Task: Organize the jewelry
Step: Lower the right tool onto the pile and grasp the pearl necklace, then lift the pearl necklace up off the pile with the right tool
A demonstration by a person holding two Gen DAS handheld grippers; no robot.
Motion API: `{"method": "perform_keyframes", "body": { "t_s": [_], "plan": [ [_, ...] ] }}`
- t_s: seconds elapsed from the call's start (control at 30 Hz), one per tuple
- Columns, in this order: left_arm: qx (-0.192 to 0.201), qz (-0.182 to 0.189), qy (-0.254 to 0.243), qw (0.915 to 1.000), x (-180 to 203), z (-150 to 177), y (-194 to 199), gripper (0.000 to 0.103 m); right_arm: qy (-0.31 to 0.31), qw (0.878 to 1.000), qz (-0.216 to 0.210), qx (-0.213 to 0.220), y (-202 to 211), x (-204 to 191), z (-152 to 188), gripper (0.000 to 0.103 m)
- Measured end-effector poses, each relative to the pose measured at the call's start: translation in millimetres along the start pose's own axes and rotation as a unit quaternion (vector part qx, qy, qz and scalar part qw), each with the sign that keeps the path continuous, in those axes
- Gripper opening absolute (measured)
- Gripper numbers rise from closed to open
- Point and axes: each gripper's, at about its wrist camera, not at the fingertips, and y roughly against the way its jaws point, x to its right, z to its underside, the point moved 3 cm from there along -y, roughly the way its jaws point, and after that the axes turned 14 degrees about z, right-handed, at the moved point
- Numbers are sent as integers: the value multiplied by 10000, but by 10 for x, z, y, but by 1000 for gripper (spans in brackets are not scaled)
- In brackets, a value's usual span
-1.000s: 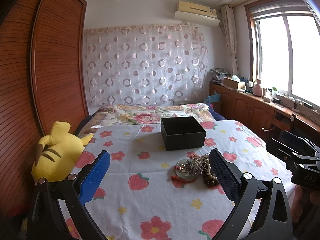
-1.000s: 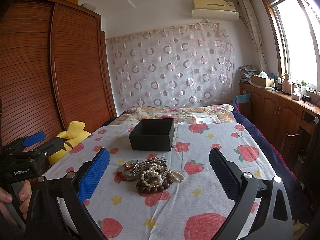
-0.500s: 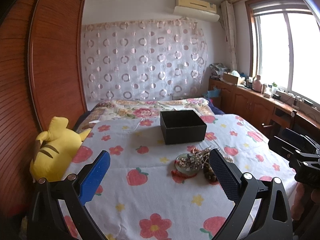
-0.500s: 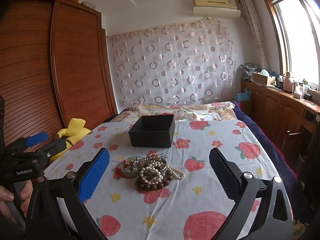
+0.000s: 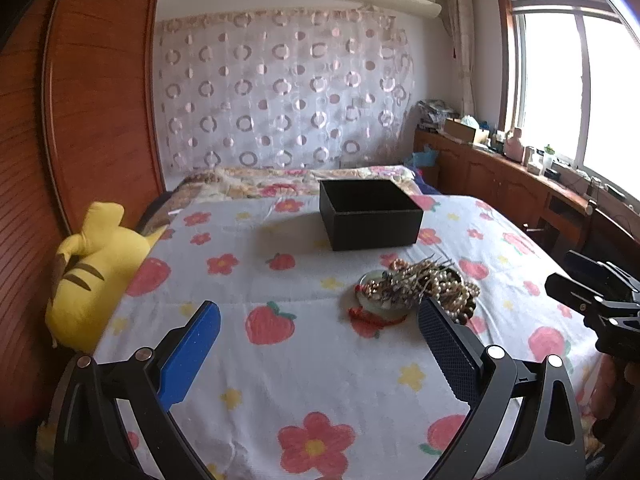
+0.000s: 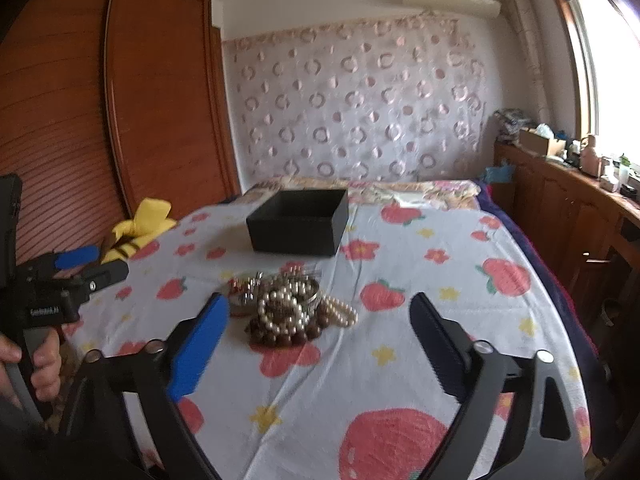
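Note:
A pile of jewelry (image 5: pixel 416 290) lies on the flowered bedsheet: pearl strands, brown beads, a small round dish and a red cord. It also shows in the right wrist view (image 6: pixel 294 308). An open black box (image 5: pixel 370 214) stands behind it, also in the right wrist view (image 6: pixel 298 222). My left gripper (image 5: pixel 318 320) is open and empty, hovering in front of the pile, which lies by its right finger. My right gripper (image 6: pixel 320 314) is open and empty, above the sheet just short of the pile.
A yellow plush toy (image 5: pixel 94 268) lies at the bed's left edge beside a wooden wardrobe (image 5: pixel 80 120). A wooden sideboard (image 5: pixel 520 184) with clutter runs under the window on the right. The right gripper's body shows in the left view (image 5: pixel 596 300).
Both grippers have moved forward and lower toward the jewelry pile, which looks larger and nearer. The right view has swung slightly right. Both grippers stay open.

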Motion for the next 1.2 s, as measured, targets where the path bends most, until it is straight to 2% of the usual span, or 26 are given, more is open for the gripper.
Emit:
{"method": "perform_keyframes", "body": {
  "t_s": [0.17,0.23,0.43,0.6,0.8,0.87,0.9,0.93,1.2],
  "plan": [
    [-163,108,13,9998,-52,70,-114,96,181,9984,-312,-436,-214,-40,108,69],
    [-212,144,-10,9997,-61,101,-142,96,273,9971,-429,-564,-302,-76,123,59],
    [-450,376,-28,9983,-68,194,-302,96,447,9942,-588,-780,-534,-178,86,43],
    [-586,426,41,9974,-93,234,-374,96,756,9904,-610,-984,-728,-305,34,34],
    [-657,457,96,9967,-112,255,-404,95,921,9850,-528,-1360,-977,-368,42,32],
    [-674,470,119,9965,-128,259,-410,96,925,9840,-552,-1420,-1011,-380,54,26],
    [-677,467,126,9965,-130,260,-412,95,914,9838,-572,-1433,-1014,-381,58,16],
    [-676,466,134,9965,-132,260,-406,95,903,9841,-571,-1418,-1010,-380,61,10],
    [-678,473,165,9964,-146,271,-403,96,838,9897,-614,-982,-778,-327,-111,8]
  ]
}}
